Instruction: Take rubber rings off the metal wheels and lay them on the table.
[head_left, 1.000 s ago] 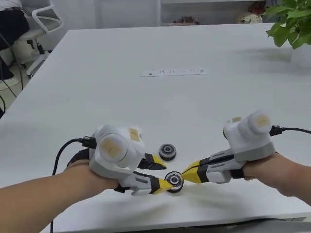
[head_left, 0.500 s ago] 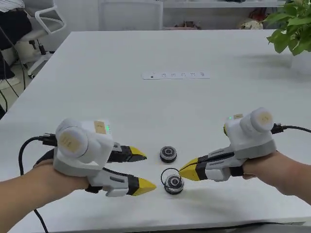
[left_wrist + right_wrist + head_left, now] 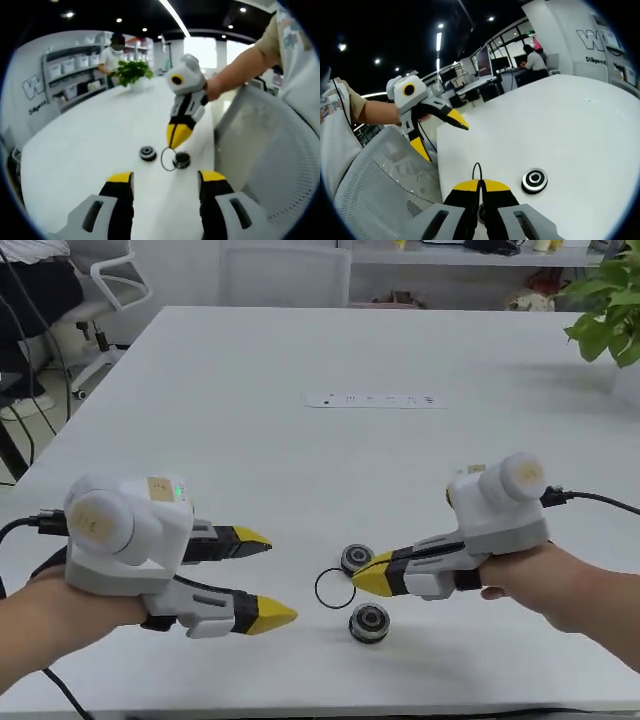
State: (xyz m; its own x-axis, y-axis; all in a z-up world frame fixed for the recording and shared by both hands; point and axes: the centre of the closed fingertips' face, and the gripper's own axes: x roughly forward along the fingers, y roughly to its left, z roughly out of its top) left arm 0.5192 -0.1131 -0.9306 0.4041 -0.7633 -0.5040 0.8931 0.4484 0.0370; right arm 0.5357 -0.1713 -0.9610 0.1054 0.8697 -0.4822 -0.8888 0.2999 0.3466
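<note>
So the right gripper (image 3: pixel 370 578) is clamped tight on a thin black rubber ring (image 3: pixel 335 588). It's pinched at the very tips, and the loop hangs out between the 2 wheels. I can't tell if the ring touches the table (image 3: pixel 300 470).

The near wheel (image 3: pixel 370 622) looks bare to me, so I'd guess this ring belongs to it. The far wheel (image 3: pixel 356 558) seems to have a dark band round it, but it's too small to be sure.

The left gripper (image 3: pixel 268 578) sits off to the side, jaws spread wide and holding nothing.

As I read it, 1 ring is off and now needs laying down. The next move calls for lowering it onto a bare bit of table, apart from both wheels, then letting the jaws go. After that the far wheel probably wants the same treatment, with 1 gripper steadying and 1 peeling.
</note>
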